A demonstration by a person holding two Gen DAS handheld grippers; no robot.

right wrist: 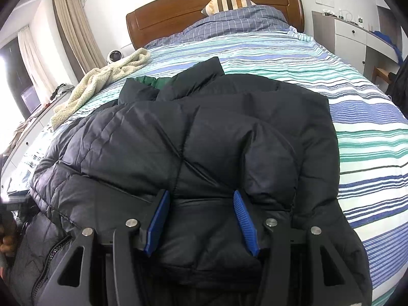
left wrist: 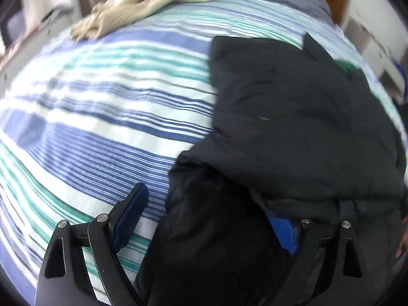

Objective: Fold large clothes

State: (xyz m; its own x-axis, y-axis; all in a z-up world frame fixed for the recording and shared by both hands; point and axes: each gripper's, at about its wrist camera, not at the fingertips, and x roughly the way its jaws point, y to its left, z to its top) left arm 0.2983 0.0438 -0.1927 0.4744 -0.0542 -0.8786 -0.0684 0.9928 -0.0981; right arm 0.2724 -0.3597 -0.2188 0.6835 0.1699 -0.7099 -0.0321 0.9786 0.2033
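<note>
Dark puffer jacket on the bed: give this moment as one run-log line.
jacket: partly folded on striped bedspread | left gripper: open, over jacket edge | right gripper: open, over near hem | cream fleece: apart, untouched

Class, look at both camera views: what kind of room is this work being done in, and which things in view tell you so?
Almost certainly a bedroom. A bed with a striped cover fills both views, a wooden headboard stands at its far end with a pillow against it, and curtains hang at one side.

The jacket hides the left tool's right fingertip.
</note>
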